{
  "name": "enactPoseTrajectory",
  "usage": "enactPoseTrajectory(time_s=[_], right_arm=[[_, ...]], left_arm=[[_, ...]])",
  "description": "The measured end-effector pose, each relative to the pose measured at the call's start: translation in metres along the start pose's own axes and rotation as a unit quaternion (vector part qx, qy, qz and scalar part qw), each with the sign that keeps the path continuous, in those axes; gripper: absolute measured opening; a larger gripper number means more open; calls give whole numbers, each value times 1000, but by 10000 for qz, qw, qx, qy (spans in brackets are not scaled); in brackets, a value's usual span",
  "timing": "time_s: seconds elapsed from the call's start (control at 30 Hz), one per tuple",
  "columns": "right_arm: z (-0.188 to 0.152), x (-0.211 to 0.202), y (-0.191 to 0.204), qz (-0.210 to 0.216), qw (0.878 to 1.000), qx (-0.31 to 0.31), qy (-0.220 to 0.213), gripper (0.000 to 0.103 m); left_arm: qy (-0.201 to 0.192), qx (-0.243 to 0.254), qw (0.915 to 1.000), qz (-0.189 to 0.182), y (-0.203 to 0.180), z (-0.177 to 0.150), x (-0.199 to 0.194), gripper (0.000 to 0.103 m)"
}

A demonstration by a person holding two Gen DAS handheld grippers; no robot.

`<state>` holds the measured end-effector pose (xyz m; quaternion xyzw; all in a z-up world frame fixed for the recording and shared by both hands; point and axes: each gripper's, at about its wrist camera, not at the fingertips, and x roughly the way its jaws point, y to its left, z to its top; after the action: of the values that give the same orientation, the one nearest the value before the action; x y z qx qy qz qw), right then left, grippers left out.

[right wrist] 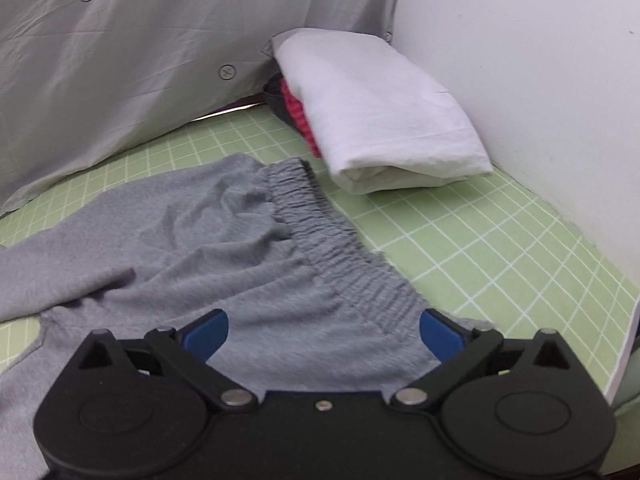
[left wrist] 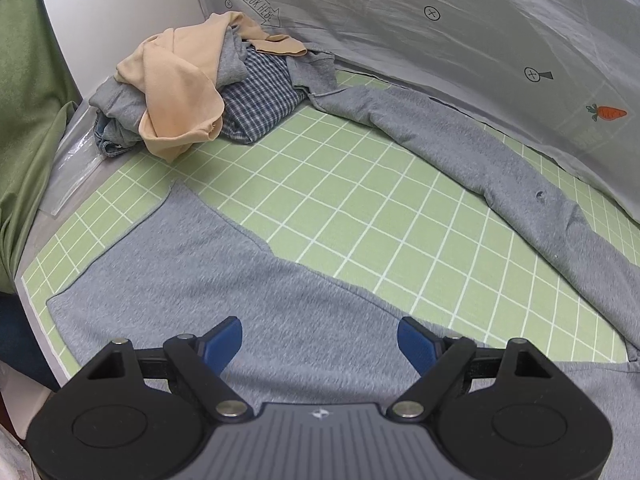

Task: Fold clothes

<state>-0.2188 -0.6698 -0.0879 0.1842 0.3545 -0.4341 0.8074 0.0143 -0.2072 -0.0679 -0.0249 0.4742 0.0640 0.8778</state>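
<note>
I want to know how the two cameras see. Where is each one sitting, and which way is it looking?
Left wrist: rides on the left gripper, looking down past open jaws at grey trousers and a heap of unfolded clothes.
Right wrist: rides on the right gripper, jaws open over the trousers' waistband, folded white cloth beyond.
Both share the trousers, green checked mat and grey printed sheet.

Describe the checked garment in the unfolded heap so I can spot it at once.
Start at the green gridded mat and follow it to the far left corner, where the clothes heap sits. The checked garment lies beneath the peach cloth; it alone has a blue-and-white plaid pattern.
</note>
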Motion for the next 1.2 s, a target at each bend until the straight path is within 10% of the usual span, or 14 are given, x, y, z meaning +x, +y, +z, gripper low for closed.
enactPoseTrajectory(time_s=[0.4,0.83,1.03,1.13,1.2], right_arm=[[37,61,147,769,9932,686,536,103],[50,89,167,386,9758,1869,1070,83],[49,88,173,576,9657,2147,1340,78],[45,91,175,557,9583,2356,1518,68],[43,92,175,514,9546,2472,1580,62]], left_arm=[[-21,-370,9989,-297,7,122,109,90],[-109,-1023,9917,-774,-21,218,234,86],[-230,-1242,9900,-620,-28,234,251,57],[-185,-1407,9878,-649,-27,237,256,9],[-204,-1515,9857,-712,-24,236,257,4]])
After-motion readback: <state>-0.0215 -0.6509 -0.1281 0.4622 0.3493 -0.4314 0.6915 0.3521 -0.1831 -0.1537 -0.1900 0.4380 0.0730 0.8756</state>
